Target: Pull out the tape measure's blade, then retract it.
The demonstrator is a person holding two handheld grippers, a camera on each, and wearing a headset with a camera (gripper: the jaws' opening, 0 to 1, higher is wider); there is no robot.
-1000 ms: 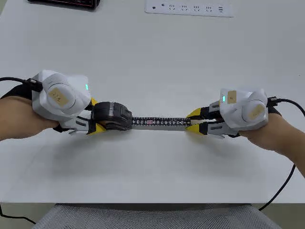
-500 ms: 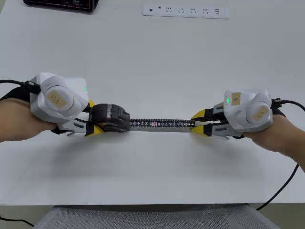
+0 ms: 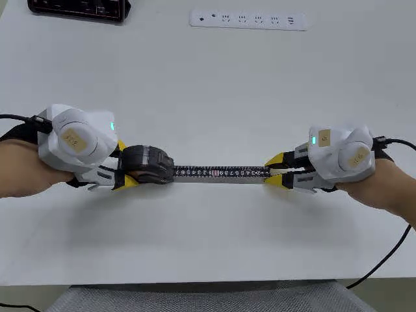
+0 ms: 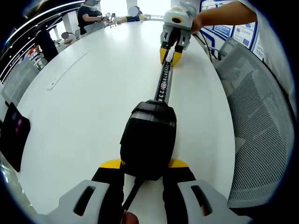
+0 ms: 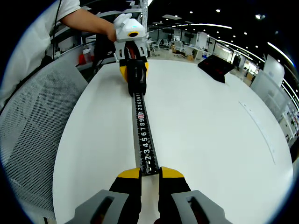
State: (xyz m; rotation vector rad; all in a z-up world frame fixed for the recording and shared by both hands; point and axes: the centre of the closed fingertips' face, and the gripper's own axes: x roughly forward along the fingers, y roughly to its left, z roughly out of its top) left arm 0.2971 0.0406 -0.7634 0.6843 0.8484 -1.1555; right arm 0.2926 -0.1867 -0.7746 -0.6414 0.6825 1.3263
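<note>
**Blade stretched out between the two grippers**

The tape measure [image 3: 148,164] is seen left of centre on the white table [image 3: 208,84], just above or on its surface. Its dark case is clamped by the left gripper [image 3: 123,170]. The yellow-tipped jaws are closed against the two sides of the case, parted only by the case's own width. In the left gripper view the case [image 4: 148,140] is wedged between the tips, with a thin strap trailing back from it.

From the case the blade [image 3: 218,172] is drawn out in a straight line to the right, numbers facing up. Its far end is pinched by the right gripper [image 3: 278,170]. Those jaws are brought almost together, with the blade's tip caught between the yellow pads. In the right gripper view the blade [image 5: 143,135] is seen running away from the jaws, straight to the case.

Both grippers are held low over the table, well apart, facing each other.

A white power strip [image 3: 248,19] is laid along the far edge. A mesh chair [image 3: 195,299] is tucked at the near edge.
</note>
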